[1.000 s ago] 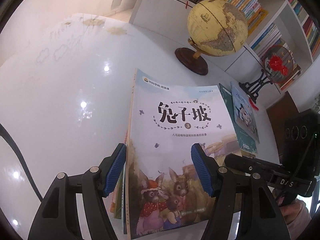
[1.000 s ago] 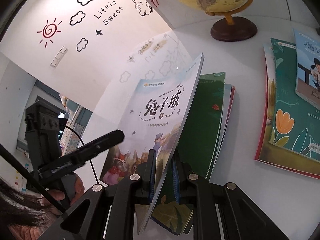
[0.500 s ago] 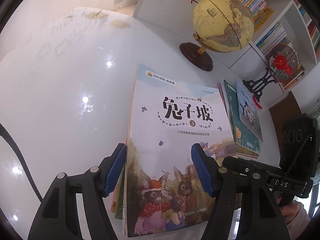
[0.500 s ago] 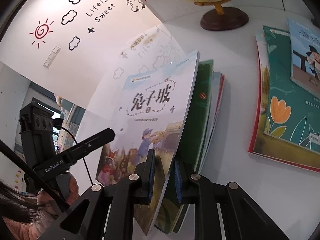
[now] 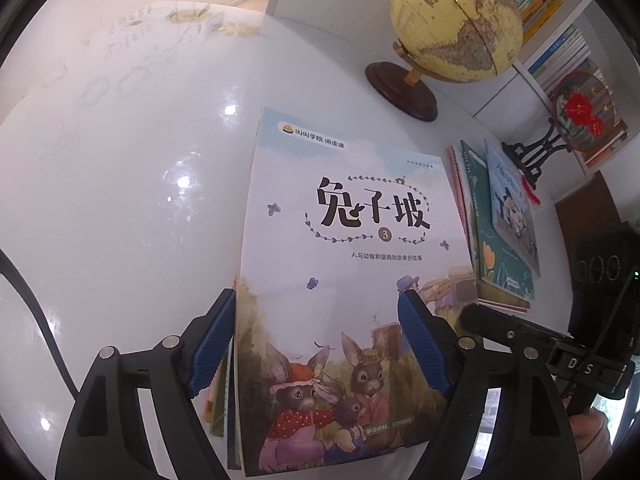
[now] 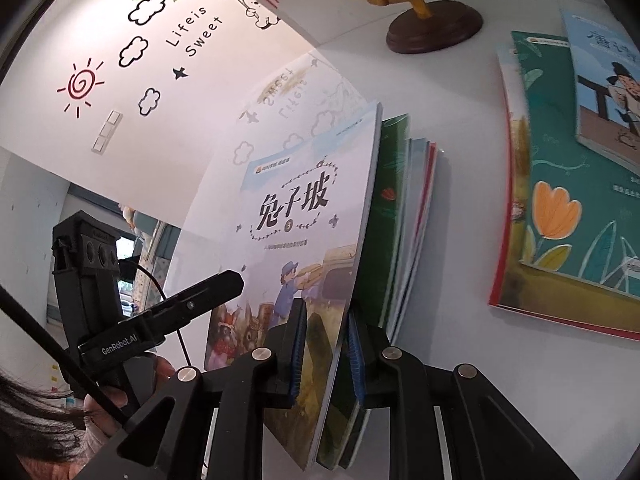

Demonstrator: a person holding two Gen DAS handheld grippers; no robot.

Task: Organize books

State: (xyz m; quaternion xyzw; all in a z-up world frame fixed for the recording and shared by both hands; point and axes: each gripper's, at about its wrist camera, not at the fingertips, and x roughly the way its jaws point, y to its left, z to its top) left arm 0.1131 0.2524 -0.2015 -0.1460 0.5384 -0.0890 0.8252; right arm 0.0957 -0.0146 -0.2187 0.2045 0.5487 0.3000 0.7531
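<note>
Right tongs [image 6: 323, 350] pinch the rabbit-cover book [image 5: 352, 280] numbered "3"; left tongs [image 5: 318, 338], marked "GenRobot.AI", have just widened, straddling it without touching.

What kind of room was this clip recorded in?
Probably a children's reading room or small library corner. White bookshelves packed with colourful spines stand behind the table, a globe sits on the tabletop, and the wall carries a playful decal of a sun, clouds and the words "Life is Sweet".
</note>
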